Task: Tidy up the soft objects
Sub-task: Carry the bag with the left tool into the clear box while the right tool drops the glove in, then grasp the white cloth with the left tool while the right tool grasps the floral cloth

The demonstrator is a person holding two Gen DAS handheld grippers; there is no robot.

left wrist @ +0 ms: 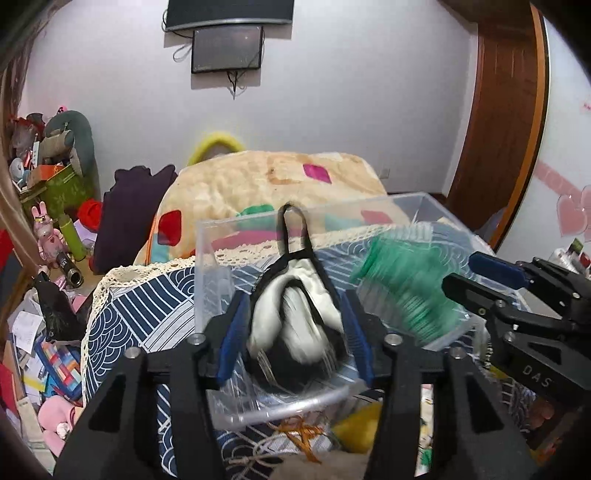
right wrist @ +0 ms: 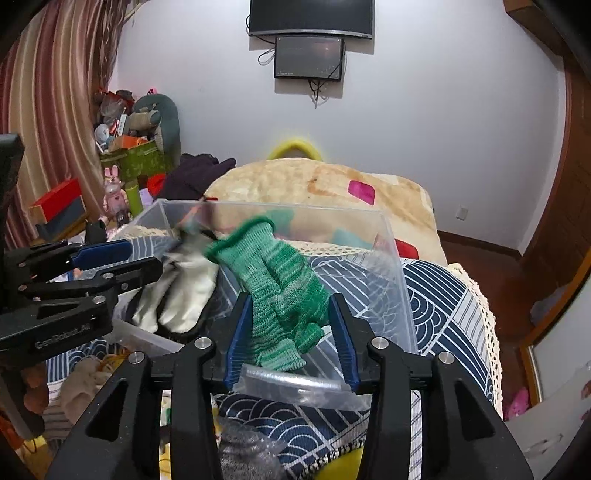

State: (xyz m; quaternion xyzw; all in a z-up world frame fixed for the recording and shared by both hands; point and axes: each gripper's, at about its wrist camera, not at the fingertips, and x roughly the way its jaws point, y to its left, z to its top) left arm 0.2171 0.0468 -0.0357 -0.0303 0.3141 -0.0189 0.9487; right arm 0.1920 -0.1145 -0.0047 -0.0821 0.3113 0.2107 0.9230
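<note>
Gloves in both sets of tongs: left gripper clamped on a white-and-black glove, blue finger pads pressed to either side of it, black cuff loop sticking up above, the whole glove blurred. Right gripper clamped on a green knit glove, pads against its flanks, ribbed cuff up and tilted left, fingertips hanging down between the fingers. Both gloves held over the open top of a clear plastic bin, white-and-black one toward its left side, green one toward its middle, just beside each other; cannot tell whether either touches the bin's floor. Under the bin, a navy cloth with white wave pattern, edged with cream lace. Behind it, a beige blanket with coloured patches and a yellow loop poking up past its far edge. Further left, a dark purple garment, a pink rabbit figure, a green box stuffed with odds and ends. On the white wall, a small dark screen under a larger monitor, cables dangling below. Striped curtain at far left, wooden door frame at right.
</note>
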